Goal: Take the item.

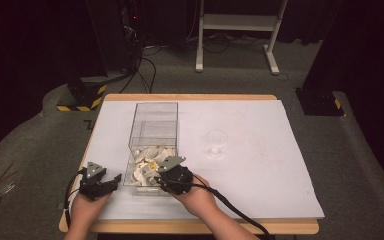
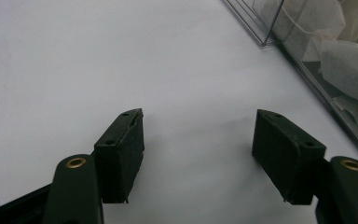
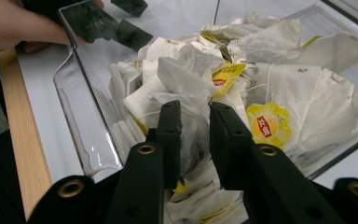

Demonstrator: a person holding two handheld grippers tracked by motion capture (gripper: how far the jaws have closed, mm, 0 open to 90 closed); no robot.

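High view: the right gripper dips into the clear plastic box of white paper tea bags on the white-covered counter; the left gripper rests beside it.

Left gripper view: its fingers stand wide apart, empty.

Right gripper view: fingers nearly closed, pinching one white tea bag. The grasp seems underway; next, a clean lift.

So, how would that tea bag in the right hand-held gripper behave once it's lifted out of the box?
The tea bag looks like thin crumpled paper, so it is probably floppy and very light. Its string and yellow tag would likely dangle and could snag others in the box. The right hand-held gripper seems to pinch loose paper, which may tear or slip.
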